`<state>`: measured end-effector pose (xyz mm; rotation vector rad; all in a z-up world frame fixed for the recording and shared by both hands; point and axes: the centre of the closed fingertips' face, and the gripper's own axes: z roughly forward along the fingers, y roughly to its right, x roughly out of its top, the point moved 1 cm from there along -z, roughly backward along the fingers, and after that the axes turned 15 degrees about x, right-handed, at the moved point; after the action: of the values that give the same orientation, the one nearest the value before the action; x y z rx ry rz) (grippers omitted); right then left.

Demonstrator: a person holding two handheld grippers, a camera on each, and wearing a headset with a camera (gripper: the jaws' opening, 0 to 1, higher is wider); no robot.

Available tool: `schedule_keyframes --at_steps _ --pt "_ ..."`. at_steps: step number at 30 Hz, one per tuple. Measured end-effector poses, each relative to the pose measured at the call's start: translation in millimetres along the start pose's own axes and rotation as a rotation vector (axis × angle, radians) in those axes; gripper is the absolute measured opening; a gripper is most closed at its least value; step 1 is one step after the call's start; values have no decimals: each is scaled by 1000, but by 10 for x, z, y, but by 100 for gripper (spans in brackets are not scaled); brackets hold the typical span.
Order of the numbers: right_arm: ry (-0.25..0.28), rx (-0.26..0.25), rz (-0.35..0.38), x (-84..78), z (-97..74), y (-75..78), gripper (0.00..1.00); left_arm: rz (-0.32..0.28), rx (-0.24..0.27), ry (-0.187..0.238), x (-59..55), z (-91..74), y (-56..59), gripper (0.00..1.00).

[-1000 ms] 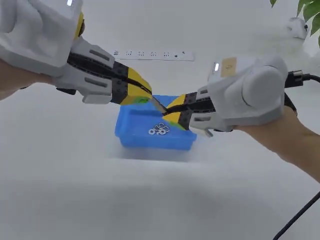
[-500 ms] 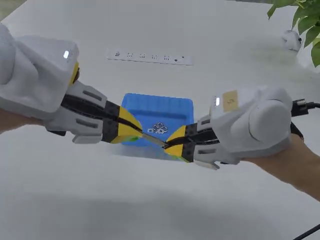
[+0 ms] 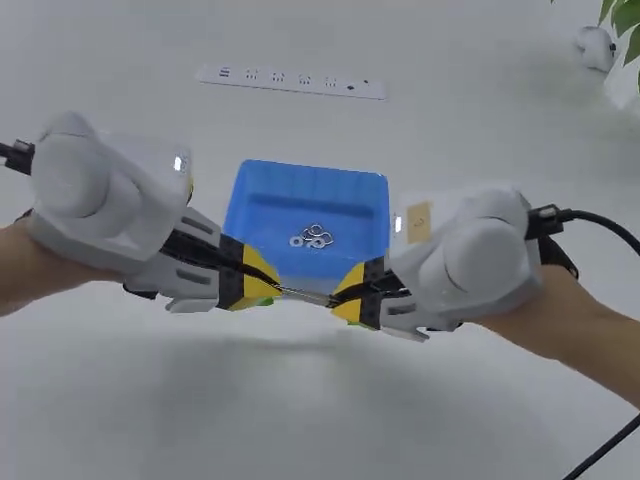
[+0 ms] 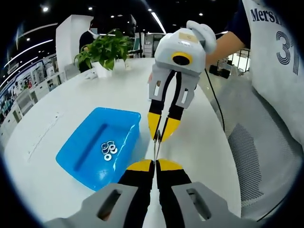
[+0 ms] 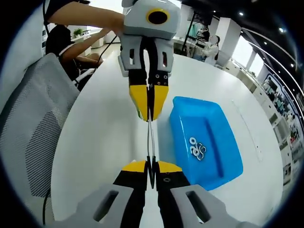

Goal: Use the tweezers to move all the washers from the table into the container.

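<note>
Both left gripper (image 3: 268,288) and right gripper (image 3: 342,298) jaws clenched on tweezers (image 3: 305,293), white table (image 3: 300,400), plant (image 4: 107,50)

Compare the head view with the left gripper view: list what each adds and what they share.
Head view adds: the left gripper with its white housing seen from above, and the forearm behind it. Left gripper view adds: a mesh chair, a numbered jersey and ceiling lights. Shared: the blue container with the washers inside, and the tweezers clamped at one end by the left gripper and at the other by the right gripper, tips facing.
</note>
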<state>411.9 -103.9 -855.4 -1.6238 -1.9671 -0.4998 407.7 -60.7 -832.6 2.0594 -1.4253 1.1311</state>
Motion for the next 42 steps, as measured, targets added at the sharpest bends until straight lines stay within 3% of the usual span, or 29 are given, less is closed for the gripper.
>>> schedule_keyframes --at_steps 7,15,20,23,27,31,34,37,41,42 --pt "-43 26 8 -138 136 35 7 13 0 -68 -234 184 8 7" --pt "-72 40 -9 -171 198 27 9 25 8 -135 -391 224 28 7" --pt "-86 36 3 -181 184 35 10 1 48 -148 -406 216 -20 8" --pt "-85 49 48 -194 180 31 11 -1 70 -171 -421 189 -31 14" --pt "-128 -5 22 -252 105 56 16 -1 91 -181 -421 81 -37 16" --pt "-61 -31 69 -204 -36 -4 17 -1 148 -189 -408 -70 -83 20" --pt "-37 -94 83 -236 -190 -37 19 -1 180 -179 -380 -172 -92 21" --pt "37 -147 153 -250 -359 -92 22 -45 246 -127 -291 -315 -137 23" --pt "209 -195 225 -144 -606 -180 28 -112 327 -57 -152 -514 -207 28" --pt "230 -203 230 -120 -654 -205 28 -120 350 -20 -73 -577 -215 30"
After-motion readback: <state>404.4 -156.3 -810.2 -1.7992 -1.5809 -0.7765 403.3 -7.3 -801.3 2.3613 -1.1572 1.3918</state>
